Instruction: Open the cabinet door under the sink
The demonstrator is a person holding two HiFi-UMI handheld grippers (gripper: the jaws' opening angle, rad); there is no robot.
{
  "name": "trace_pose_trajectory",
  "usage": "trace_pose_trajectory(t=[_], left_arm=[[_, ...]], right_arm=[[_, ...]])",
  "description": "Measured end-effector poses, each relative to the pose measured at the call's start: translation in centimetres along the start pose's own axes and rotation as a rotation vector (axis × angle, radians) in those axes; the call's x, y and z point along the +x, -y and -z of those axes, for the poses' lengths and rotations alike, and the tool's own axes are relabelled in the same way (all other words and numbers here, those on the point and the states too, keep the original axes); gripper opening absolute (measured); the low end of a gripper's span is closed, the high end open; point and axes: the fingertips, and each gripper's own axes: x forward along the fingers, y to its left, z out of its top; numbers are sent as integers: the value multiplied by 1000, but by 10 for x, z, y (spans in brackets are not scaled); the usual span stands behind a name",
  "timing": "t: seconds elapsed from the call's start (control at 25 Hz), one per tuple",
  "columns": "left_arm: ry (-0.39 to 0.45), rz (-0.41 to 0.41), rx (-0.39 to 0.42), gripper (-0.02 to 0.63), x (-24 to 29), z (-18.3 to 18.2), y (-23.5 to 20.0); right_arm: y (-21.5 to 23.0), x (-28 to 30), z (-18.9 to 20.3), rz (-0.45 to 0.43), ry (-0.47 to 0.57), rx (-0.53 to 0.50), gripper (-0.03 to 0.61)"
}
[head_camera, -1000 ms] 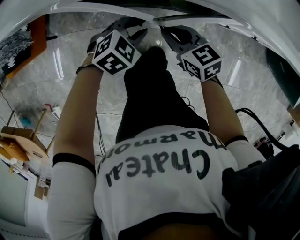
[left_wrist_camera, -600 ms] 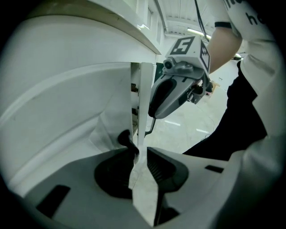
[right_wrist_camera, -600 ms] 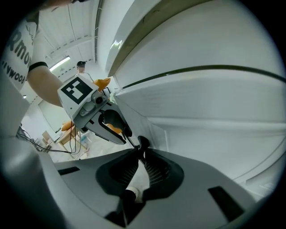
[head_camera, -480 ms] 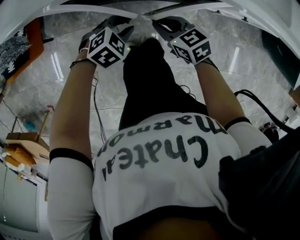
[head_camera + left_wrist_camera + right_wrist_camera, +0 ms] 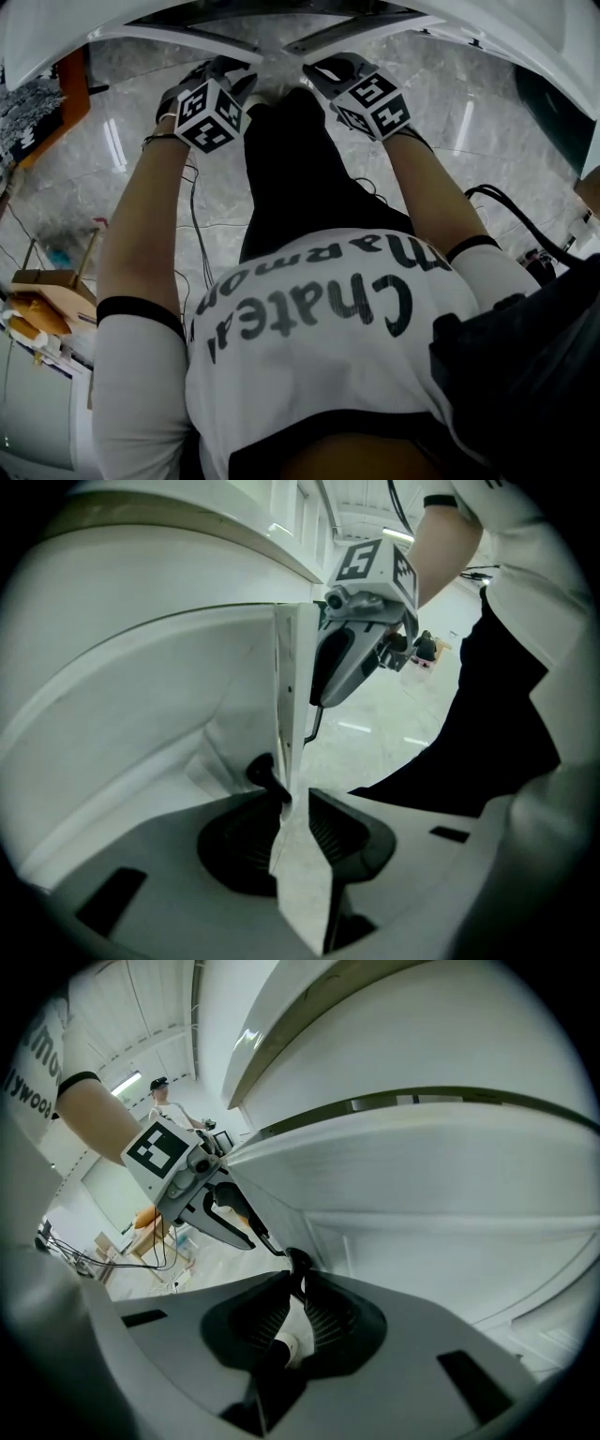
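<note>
Head view has both cabinet doors ajar at its top edge, left door and right door, with my legs crowding the gap and open floor either side. My left gripper clamps the left door's edge beside its dark left knob, which is unseen from above. My right gripper pinches the right knob, half buried between the pads.

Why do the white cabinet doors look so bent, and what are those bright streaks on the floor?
Head view: the wide lens bows the cabinet doors near the picture's top edge, and the streaks on the glossy floor look like reflected ceiling lights. Left gripper view and right gripper view: the same bulging of straight lines, plus black corners where the round image ends.
</note>
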Motion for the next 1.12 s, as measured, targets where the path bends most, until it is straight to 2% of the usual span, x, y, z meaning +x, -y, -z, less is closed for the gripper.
trace_pose_trajectory(t=[0.64,0.88,1.12], left_arm=[[-36,54,113,74,-11,29,23],[-46,46,152,74,-13,33,26],[-58,59,163,74,-17,41,32]], right_arm=[[-9,-11,23,3,-67,-53,38],[-13,-17,28,8,-92,-80,38],[-18,-23,40,3,-130,-112,38]])
